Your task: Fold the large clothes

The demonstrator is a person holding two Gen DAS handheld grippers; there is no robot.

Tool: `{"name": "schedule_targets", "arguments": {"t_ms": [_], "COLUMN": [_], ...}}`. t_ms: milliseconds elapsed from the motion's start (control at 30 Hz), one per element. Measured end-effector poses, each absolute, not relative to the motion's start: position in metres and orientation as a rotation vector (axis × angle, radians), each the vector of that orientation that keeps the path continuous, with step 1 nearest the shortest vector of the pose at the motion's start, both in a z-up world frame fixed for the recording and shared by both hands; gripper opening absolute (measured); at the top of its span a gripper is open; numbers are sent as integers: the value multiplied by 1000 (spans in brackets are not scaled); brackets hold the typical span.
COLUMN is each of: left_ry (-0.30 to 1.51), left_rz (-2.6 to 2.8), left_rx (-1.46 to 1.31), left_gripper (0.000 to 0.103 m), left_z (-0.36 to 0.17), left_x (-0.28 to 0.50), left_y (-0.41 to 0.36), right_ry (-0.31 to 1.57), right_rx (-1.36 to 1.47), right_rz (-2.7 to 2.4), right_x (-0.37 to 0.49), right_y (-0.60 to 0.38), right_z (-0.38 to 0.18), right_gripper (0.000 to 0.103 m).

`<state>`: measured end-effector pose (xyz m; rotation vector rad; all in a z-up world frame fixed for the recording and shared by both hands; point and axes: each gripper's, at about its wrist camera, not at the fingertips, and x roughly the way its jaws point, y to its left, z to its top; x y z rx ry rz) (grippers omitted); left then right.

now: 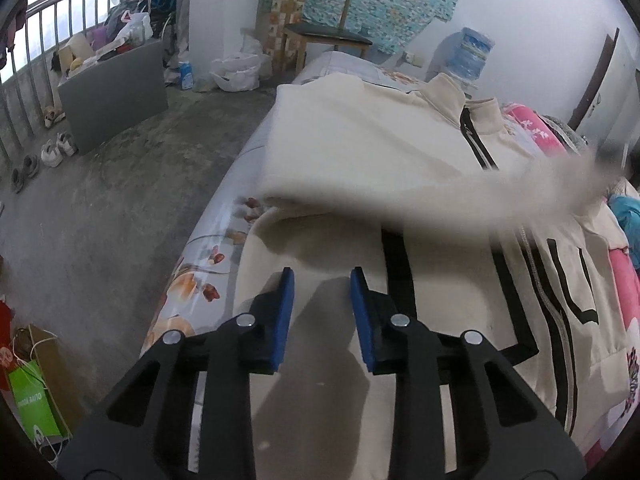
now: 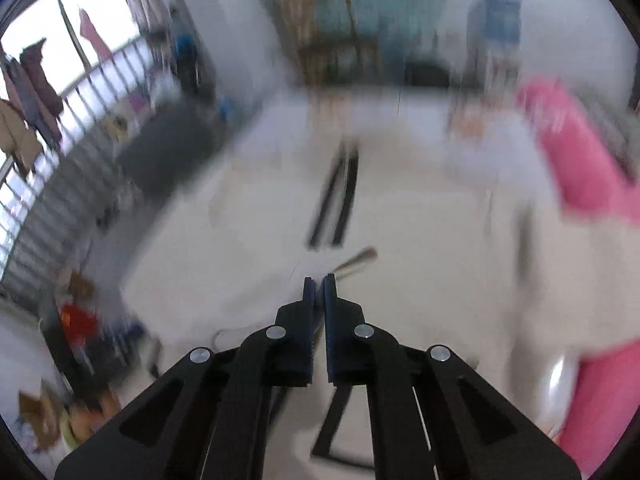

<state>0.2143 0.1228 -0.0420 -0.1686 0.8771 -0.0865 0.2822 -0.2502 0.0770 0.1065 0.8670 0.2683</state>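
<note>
A cream jacket (image 1: 360, 140) with black stripes and a zip lies spread on the bed (image 1: 200, 264). My left gripper (image 1: 322, 280) hovers over its near part, blue pads apart, with only the fabric's shadow between them. One sleeve (image 1: 440, 204) hangs lifted in a blurred arc across the jacket, rising toward the right edge. The right wrist view is smeared by motion. In it my right gripper (image 2: 319, 284) has its pads together above the jacket (image 2: 400, 220), and a tan strip of the sleeve (image 2: 356, 260) sticks out past the tips.
A pink blanket (image 1: 532, 132) lies along the bed's right side. Beyond the bed stand a wooden chair (image 1: 320, 32) and a water jug (image 1: 472, 52). On the concrete floor to the left are a grey board (image 1: 116, 92), shoes (image 1: 52, 152) and a green bag (image 1: 32, 396).
</note>
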Motion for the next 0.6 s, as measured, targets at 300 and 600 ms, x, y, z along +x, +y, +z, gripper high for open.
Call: {"name": "schedule_targets", "arguments": {"t_ms": [300,600], "left_ry": [875,876], "left_rz": [-75,-74], "left_rx": [-193,-198], "left_gripper": [23,21], "left_z": [-43,-44], "left_x": [215,216], "left_y": [127,129], "right_ry": [861,893], "right_rx": [134,215], "right_rz": [87,71], "right_x": [316,318], "right_y": [-311,-343], "right_z": [68,50], "right_gripper": [4,4]}}
